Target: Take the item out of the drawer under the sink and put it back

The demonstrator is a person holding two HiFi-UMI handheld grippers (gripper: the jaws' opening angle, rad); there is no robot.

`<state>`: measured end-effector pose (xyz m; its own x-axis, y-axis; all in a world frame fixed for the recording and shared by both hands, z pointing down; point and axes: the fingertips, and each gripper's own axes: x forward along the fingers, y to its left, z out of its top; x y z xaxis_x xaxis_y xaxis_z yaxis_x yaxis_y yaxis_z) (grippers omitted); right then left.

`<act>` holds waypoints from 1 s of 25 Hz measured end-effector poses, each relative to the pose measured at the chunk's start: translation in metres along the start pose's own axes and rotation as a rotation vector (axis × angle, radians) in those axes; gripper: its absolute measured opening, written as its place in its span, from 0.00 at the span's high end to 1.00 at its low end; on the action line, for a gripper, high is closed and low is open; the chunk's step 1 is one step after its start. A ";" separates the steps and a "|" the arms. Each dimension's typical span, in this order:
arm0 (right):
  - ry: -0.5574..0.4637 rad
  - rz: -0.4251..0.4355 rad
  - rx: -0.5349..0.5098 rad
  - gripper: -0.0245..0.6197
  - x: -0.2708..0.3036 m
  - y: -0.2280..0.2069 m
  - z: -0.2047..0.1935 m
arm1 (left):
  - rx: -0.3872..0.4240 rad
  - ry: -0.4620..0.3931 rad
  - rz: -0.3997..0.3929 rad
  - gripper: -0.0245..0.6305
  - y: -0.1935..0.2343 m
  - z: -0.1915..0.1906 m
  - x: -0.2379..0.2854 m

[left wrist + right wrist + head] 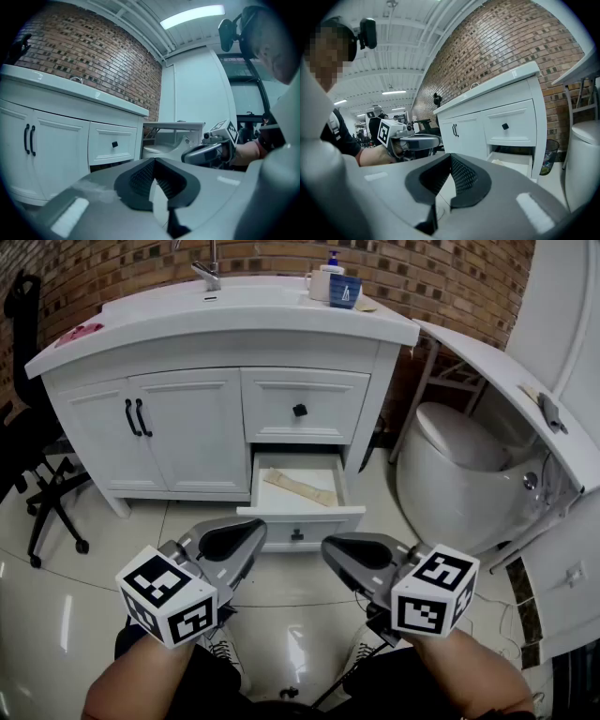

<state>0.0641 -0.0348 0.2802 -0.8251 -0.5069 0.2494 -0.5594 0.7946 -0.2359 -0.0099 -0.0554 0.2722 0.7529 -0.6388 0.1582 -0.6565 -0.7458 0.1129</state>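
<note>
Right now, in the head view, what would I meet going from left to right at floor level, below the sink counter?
Black office chair → double cabinet doors → open drawer with a tan item inside → white toilet.

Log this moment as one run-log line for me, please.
lower drawer: open | item: lying inside | left gripper: shut, empty | right gripper: shut, empty

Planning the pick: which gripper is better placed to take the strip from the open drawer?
Right, narrowly. The strip has its near end toward the right gripper, whose view shows the open drawer; the left gripper view does not. Both are shut, empty.
</note>
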 end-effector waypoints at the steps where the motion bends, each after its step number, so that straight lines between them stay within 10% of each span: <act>1: 0.000 0.006 0.004 0.95 0.001 0.001 0.001 | -0.004 0.001 -0.006 0.95 0.000 0.000 0.002; 25: 0.023 -0.018 0.037 0.95 0.057 -0.073 0.009 | -0.073 0.056 0.027 0.95 0.083 -0.020 0.052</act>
<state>0.0577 -0.1249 0.3033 -0.8134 -0.5125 0.2752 -0.5766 0.7727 -0.2655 -0.0269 -0.1467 0.3094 0.7327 -0.6451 0.2167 -0.6794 -0.7115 0.1792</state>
